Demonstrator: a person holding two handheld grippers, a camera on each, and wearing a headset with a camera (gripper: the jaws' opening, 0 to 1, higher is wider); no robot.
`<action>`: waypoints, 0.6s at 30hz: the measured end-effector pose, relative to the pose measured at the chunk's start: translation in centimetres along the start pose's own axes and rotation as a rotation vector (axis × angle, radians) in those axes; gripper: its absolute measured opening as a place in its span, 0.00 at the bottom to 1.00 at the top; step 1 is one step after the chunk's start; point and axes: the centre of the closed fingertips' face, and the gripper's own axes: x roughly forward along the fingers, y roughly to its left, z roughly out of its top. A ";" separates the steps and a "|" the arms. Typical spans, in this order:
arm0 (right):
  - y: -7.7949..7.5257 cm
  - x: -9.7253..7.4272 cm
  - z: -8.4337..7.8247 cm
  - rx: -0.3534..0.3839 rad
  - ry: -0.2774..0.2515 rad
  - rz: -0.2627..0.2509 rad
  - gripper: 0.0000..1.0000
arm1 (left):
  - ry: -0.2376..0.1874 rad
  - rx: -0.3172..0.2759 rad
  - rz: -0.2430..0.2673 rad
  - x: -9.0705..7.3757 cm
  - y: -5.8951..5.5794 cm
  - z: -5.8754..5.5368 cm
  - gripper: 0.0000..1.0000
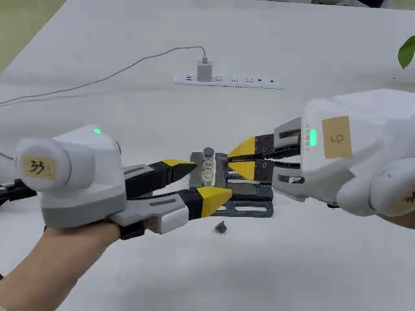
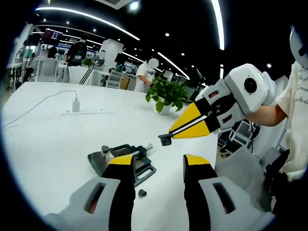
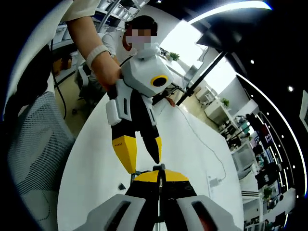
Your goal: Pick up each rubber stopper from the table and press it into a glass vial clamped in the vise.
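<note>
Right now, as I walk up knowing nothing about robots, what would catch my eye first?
Two white handheld grippers with yellow jaw tips meet over the middle of the white table: the left gripper open, the right gripper pinching a small dark rubber stopper. Between them a dark vise clamps a glass vial with a dark cap on top. A loose stopper lies on the table just in front.

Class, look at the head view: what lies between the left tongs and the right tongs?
The vise, clamping a glass vial. The head view shows it between the open left tongs and the right tongs, shut on a stopper.
</note>
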 end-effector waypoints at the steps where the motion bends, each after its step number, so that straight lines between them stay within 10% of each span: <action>1: 0.1 0.0 0.0 -0.002 -0.001 -0.002 0.00 | -0.009 -0.013 -0.008 0.0 -0.1 0.1 0.34; 18: 1.2 -0.2 0.9 -0.089 -0.045 0.032 0.00 | -0.032 -0.092 -0.088 -0.3 -1.6 0.6 0.09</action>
